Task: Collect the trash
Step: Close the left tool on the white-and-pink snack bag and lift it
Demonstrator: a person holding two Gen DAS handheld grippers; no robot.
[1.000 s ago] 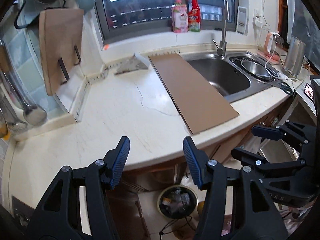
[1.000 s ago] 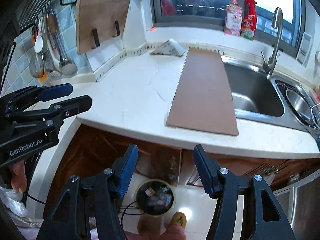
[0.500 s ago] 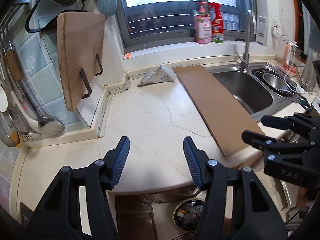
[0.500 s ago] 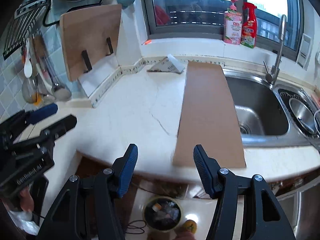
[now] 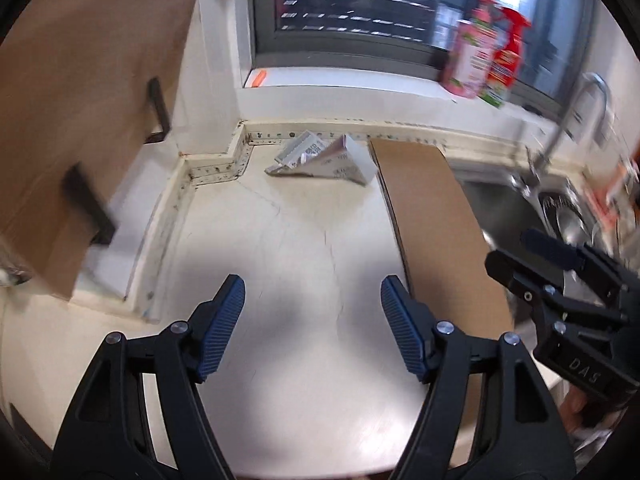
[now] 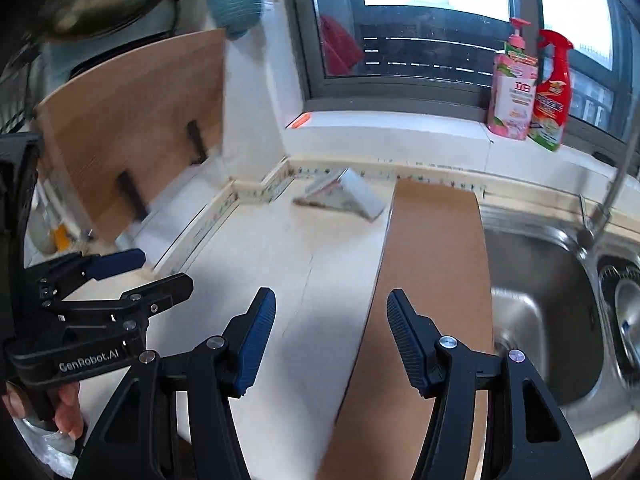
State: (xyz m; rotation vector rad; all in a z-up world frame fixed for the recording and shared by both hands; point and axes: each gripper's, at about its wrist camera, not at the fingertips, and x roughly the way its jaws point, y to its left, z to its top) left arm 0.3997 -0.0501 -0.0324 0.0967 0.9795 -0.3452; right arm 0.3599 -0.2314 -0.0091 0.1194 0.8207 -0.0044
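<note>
A crumpled printed paper carton [image 5: 320, 159] [image 6: 344, 196] lies at the back of the pale countertop [image 5: 280, 248], against the wall strip. A long brown cardboard sheet [image 5: 432, 216] [image 6: 432, 280] lies beside it and runs toward the front edge. My left gripper [image 5: 312, 292] hovers over the bare counter in front of the carton; its jaws are opening with nothing between them. My right gripper [image 6: 331, 304] stands open above the cardboard's left edge, empty. Each gripper shows in the other's view: the right one [image 5: 516, 252] and the left one [image 6: 160, 268].
A wooden cutting board [image 5: 80, 120] [image 6: 132, 120] leans on the left wall. The steel sink [image 6: 540, 292] and its tap lie right of the cardboard. A pink bottle [image 6: 512, 96] and a red spray bottle [image 6: 550, 92] stand on the window sill.
Both grippers moved forward from the counter's front edge over the counter toward the back wall. The floor bin has dropped out of view. The left gripper's jaws have spread wider.
</note>
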